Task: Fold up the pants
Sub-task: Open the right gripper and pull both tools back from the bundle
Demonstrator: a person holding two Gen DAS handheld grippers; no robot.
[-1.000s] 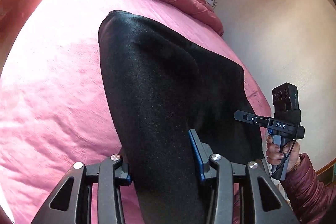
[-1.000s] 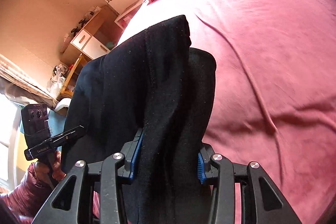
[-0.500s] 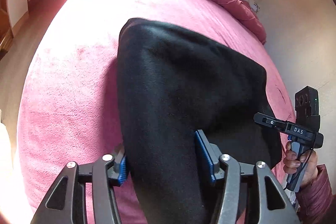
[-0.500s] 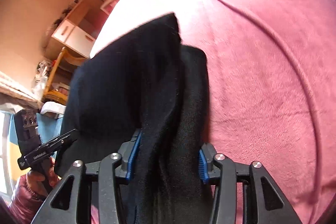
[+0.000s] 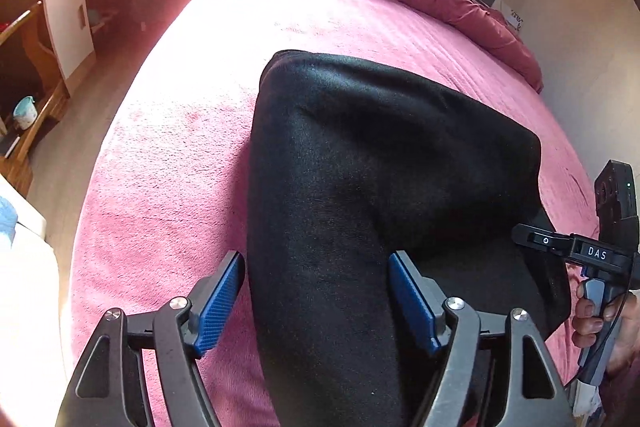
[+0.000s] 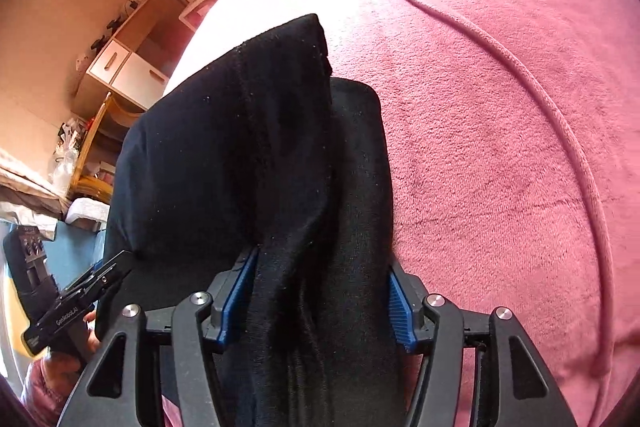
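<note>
While letting go after the fold, both jaws opening — left gripper point(image 5: 316, 301) clear of the cloth on one side, right gripper point(image 6: 316, 301) loose around a bunched edge. One pair of black pants point(image 5: 380, 163), doubled on the pink bedspread point(image 5: 168, 187) ahead of two tongs.

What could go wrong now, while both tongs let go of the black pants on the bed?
1. The right tongs are opening, but the pants still fill the gap; bunched cloth may catch and drag when withdrawn.
2. The left tongs lie close to the near fold; pulling back may undo it.
</note>
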